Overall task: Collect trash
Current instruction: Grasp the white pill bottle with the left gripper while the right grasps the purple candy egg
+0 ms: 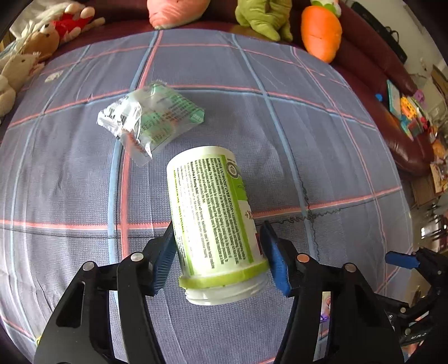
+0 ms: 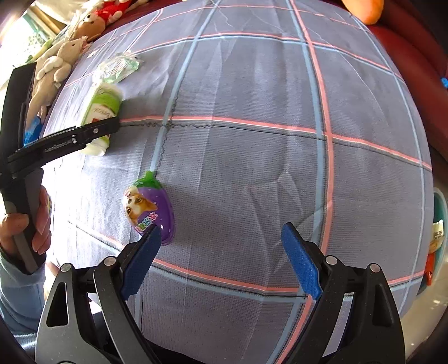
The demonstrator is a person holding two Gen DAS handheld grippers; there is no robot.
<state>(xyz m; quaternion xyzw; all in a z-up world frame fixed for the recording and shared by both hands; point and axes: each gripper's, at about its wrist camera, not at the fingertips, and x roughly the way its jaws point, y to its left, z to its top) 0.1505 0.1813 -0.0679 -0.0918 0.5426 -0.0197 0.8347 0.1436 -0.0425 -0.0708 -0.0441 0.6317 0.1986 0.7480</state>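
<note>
Left wrist view: the left gripper (image 1: 218, 252) has its blue-padded fingers (image 1: 163, 263) clamped on the lower sides of a white supplement bottle (image 1: 212, 212) with a green label. The bottle's long axis runs away from the camera and leans slightly left; its open threaded neck points back toward the gripper, its base toward the far side of the bed. It lies over the plaid bedsheet (image 1: 308, 140), though whether it touches the cloth cannot be told. One crumpled clear plastic wrapper (image 1: 148, 117) lies just beyond the bottle, up and to the left, apart from it. Along the far edge sit several plush toys, among them one orange carrot toy (image 1: 320, 30) and one green plush (image 1: 263, 19).

Right wrist view: the right gripper (image 2: 221, 238) hangs over the sheet with its fingers wide apart, gripping nothing. One purple grape-shaped packet (image 2: 151, 207) printed with a dog's face lies flat just beside the left finger's tip. Three pieces of trash show in all.
</note>
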